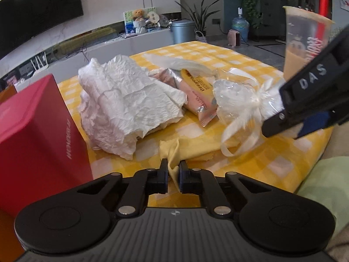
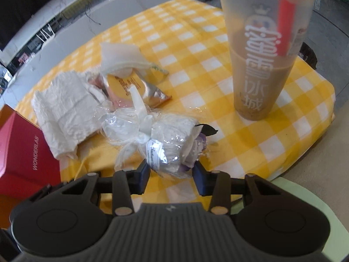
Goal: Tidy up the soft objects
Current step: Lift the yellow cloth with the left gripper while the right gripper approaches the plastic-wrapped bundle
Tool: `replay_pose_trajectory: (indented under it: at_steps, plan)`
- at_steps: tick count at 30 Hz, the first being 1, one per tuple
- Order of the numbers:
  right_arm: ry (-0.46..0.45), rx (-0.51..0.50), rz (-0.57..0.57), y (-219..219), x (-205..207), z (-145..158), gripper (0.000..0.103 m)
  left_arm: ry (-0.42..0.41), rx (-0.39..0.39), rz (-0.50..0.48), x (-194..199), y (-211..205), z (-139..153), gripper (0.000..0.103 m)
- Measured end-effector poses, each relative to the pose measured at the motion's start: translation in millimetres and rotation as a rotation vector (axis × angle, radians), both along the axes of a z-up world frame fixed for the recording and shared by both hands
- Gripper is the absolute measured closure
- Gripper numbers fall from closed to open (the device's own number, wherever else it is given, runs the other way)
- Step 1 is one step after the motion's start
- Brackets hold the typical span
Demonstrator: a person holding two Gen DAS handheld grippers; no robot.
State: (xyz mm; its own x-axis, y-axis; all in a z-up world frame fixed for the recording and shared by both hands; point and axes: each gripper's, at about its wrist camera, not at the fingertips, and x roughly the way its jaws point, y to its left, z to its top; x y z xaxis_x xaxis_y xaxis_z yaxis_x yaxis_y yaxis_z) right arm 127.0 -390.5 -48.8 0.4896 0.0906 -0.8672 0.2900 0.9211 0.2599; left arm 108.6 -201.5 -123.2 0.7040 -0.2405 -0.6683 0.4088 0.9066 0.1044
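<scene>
A plain yellow cloth (image 1: pixel 196 148) lies folded on the checked tablecloth (image 1: pixel 272 163). One corner of it is pinched upright in my left gripper (image 1: pixel 173 170), which is shut on it. To the right lies a clear cellophane bundle (image 2: pixel 165 150) tied with a white ribbon, with something white and purple inside. My right gripper (image 2: pixel 171 172) is shut on it, with a pad pressing each side. In the left wrist view one of the right gripper's fingers (image 1: pixel 305 91) reaches in over that bundle (image 1: pixel 235 100). A crumpled white paper towel (image 1: pixel 130 100) sits behind the cloth.
Pink and yellow snack packets (image 2: pixel 135 87) lie behind the bundle. A tall milk-tea cup (image 2: pixel 261 54) with a red straw stands at the right. A red box (image 1: pixel 37 131) stands close on the left. The table edge and a pale green seat (image 1: pixel 327 185) are to the right.
</scene>
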Motion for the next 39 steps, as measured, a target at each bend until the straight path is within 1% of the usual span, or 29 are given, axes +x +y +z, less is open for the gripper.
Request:
replay_pose_trajectory:
  at_steps: [2,5,10,11,12,13,15,18,19,20,21,22,24,25,28,31,33,34,35,37,39]
  plan:
    - [-0.023,0.015,-0.008,-2.2,-3.2,3.4,0.062,-0.015,0.003,-0.005,-7.9,3.1,10.3,0.093]
    - [-0.055,0.015,-0.027,-4.2,-8.5,8.3,0.062,-0.018,-0.04,-0.016,-17.7,11.0,29.8,0.093]
    - [-0.123,0.05,-0.045,-9.1,-19.6,16.0,0.067,-0.034,-0.109,-0.035,-31.5,16.2,67.4,0.093]
    - [-0.136,0.059,-0.047,-10.2,-21.5,17.2,0.071,-0.041,-0.117,-0.042,-33.9,16.3,74.5,0.093]
    - [-0.147,0.072,-0.048,-10.9,-23.0,18.3,0.079,-0.049,-0.119,-0.05,-37.4,17.2,81.4,0.093]
    - [-0.157,0.086,-0.051,-11.7,-24.4,19.6,0.082,-0.061,-0.117,-0.055,-41.0,16.9,87.7,0.093]
    - [-0.159,0.087,-0.046,-10.5,-24.6,21.2,0.082,-0.087,-0.112,-0.059,-47.6,18.9,99.4,0.093]
    - [-0.127,0.068,-0.044,-7.7,-21.3,16.8,0.081,-0.109,-0.114,-0.059,-53.4,24.1,112.0,0.093]
    - [-0.114,0.075,-0.042,-8.3,-19.3,15.9,0.077,-0.111,-0.116,-0.056,-54.4,26.3,115.6,0.093]
    - [-0.103,0.077,-0.042,-8.9,-17.8,15.9,0.059,-0.112,-0.118,-0.053,-55.3,28.9,118.4,0.093]
    - [-0.091,0.062,-0.043,-8.5,-16.0,18.4,0.05,-0.111,-0.124,-0.05,-54.5,32.6,120.0,0.093]
    - [-0.102,0.04,-0.046,-8.1,-17.0,23.1,0.043,-0.106,-0.138,-0.047,-54.1,37.0,121.7,0.093]
    - [-0.155,0.017,-0.048,-7.6,-21.8,33.6,0.039,-0.089,-0.173,-0.034,-53.1,47.3,124.5,0.093]
    - [-0.169,0.014,-0.048,-7.5,-22.4,37.5,0.034,-0.083,-0.188,-0.024,-52.7,51.8,125.4,0.093]
    - [-0.189,-0.058,-0.031,0.0,-16.3,41.1,0.033,-0.07,-0.23,0.004,-50.9,64.6,126.0,0.093]
    - [-0.141,-0.106,0.037,13.6,-0.4,30.8,0.031,-0.047,-0.262,0.025,-48.5,73.3,125.0,0.093]
    - [-0.098,-0.124,0.087,22.4,10.6,21.0,0.022,-0.04,-0.281,0.029,-47.6,77.6,124.5,0.093]
    - [-0.07,-0.13,0.097,25.6,16.3,16.5,0.016,-0.043,-0.289,0.024,-47.3,79.6,124.9,0.093]
    - [-0.046,-0.135,0.09,27.6,20.6,12.5,0.014,-0.049,-0.299,0.015,-47.6,80.8,125.3,0.093]
    - [-0.027,-0.12,0.05,25.9,28.7,7.2,0.006,-0.064,-0.311,0.006,-48.9,84.2,125.6,0.093]
    - [-0.017,-0.065,0.015,22.0,35.8,1.0,0.003,-0.058,-0.328,0.017,-46.4,85.9,124.6,0.093]
